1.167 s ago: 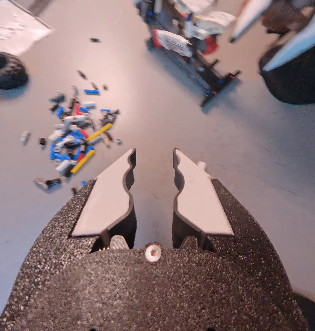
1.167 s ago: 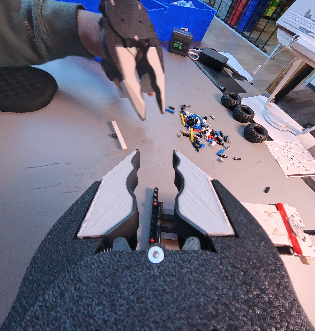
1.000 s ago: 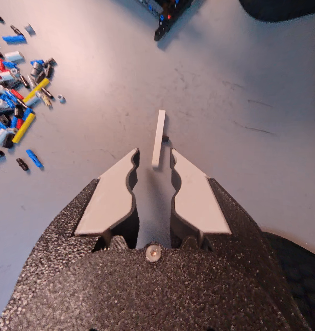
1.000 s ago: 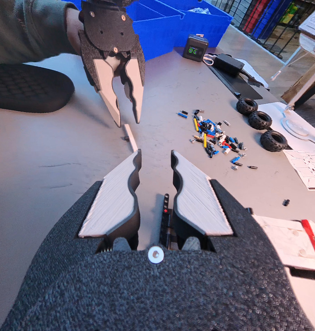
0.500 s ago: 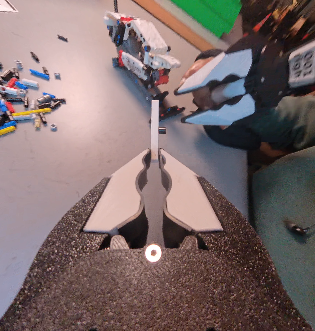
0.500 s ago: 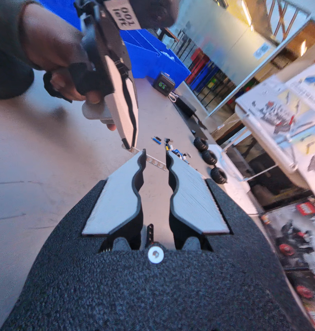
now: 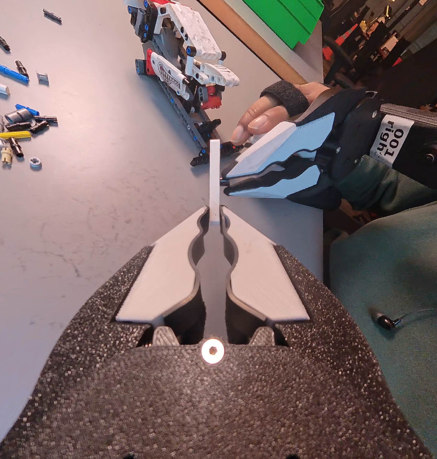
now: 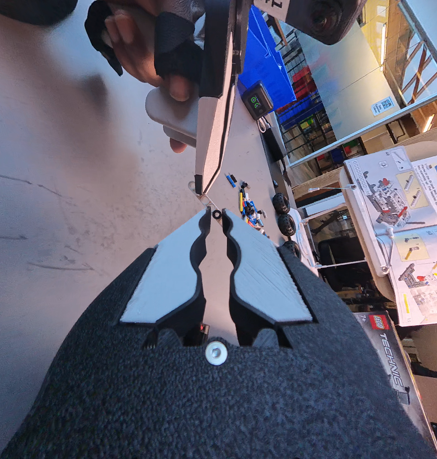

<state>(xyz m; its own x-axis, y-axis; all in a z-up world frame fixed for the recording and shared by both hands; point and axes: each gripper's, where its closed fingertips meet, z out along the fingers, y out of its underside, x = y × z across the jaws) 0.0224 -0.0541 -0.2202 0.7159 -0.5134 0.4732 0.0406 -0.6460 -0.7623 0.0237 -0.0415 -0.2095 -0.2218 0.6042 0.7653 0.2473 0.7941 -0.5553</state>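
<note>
Left tool (image 7: 214,211) clenched on white beam (image 7: 214,173), long axis straight ahead | right tool (image 8: 216,214) pinching its black pin (image 8: 216,214)

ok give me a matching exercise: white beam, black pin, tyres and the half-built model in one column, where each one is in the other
1 white beam
2 black pin
3 black tyres
4 half-built model

a at the tips of the right tongs
b lying on the grey table, beyond the beam
c clamped in the left tongs
d in a row past the loose parts

Pairs: 1-c, 2-a, 3-d, 4-b
</note>
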